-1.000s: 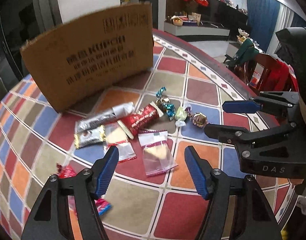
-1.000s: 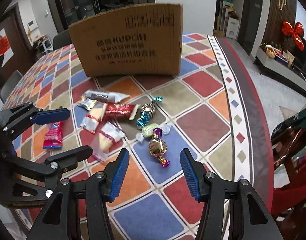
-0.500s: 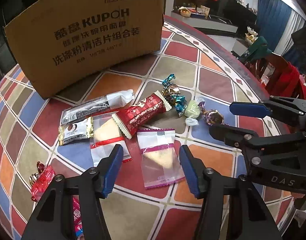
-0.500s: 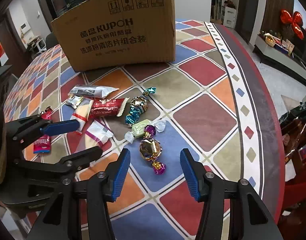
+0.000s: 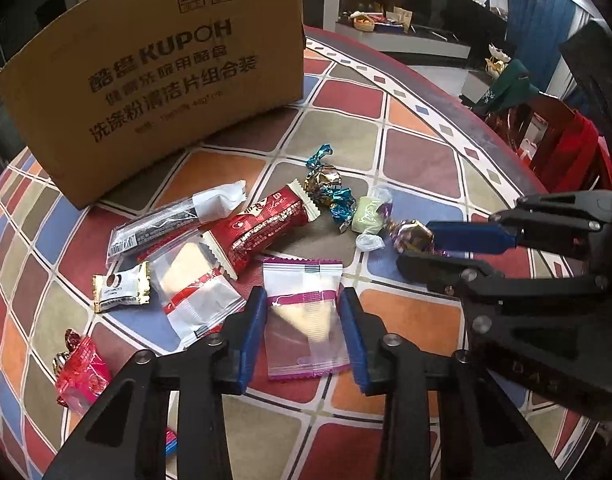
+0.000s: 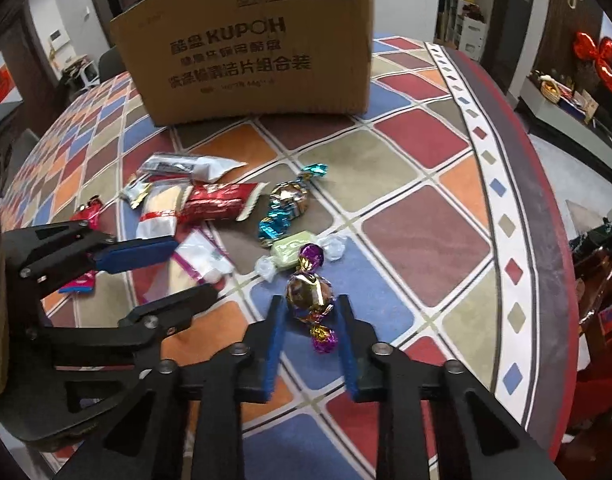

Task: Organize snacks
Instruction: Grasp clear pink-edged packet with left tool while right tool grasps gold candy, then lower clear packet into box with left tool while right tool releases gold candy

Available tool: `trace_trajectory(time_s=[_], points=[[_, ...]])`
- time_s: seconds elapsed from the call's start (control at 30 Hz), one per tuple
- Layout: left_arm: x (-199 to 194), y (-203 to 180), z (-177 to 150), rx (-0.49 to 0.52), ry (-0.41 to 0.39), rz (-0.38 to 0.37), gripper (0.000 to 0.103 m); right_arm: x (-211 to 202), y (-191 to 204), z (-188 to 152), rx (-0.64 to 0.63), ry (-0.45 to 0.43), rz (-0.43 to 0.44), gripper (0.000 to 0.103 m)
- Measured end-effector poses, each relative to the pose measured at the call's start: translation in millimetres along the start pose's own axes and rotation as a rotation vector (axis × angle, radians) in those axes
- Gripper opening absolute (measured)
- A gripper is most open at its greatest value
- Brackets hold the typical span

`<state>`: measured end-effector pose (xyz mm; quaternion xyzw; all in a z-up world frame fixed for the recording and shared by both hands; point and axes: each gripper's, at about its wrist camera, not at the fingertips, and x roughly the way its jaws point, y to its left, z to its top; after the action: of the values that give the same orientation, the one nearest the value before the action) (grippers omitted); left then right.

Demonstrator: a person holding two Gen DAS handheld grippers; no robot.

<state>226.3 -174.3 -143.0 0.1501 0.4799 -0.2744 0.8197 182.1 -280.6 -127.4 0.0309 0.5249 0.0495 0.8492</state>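
Tabletop patterned in coloured squares curves off to a dark red rim on the right, with bare squares between the snacks and that rim. A cardboard box stands upright behind the pile, its printed side facing both cameras and its top cut off by the frame.

The left gripper has its jaws spread either side of a clear packet with purple ends, pads close to its edges; contact is hard to judge. The right gripper straddles a gold foil candy with purple twists, jaws open and near its sides.

Just beyond lie a pale green candy, a blue-twist foil candy, a red bar, a clear packet with a red band and a black-and-white stick pack. A pink wrapper sits apart at left, partly hidden by the left gripper.
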Motion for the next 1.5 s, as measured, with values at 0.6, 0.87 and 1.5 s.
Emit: trace_trajectory(time_s=[0.6, 0.87, 1.5], points=[[-67.1, 12.3, 6.9, -0.065, -0.136, 0.006, 0.033, -45.5, 11.5, 7.6, 0.016, -0.115, 0.040, 0.025], [-108.2, 19.8, 24.7, -0.071, -0.239, 0.017, 0.033, -76.7, 17.0, 27.0, 0.016, -0.206, 0.053, 0.025], [-172.9, 51.4, 78.6, -0.055, -0.417, 0.095, 0.033, -134.9, 31.5, 100.1, -0.009, -0.406, 0.078, 0.025]])
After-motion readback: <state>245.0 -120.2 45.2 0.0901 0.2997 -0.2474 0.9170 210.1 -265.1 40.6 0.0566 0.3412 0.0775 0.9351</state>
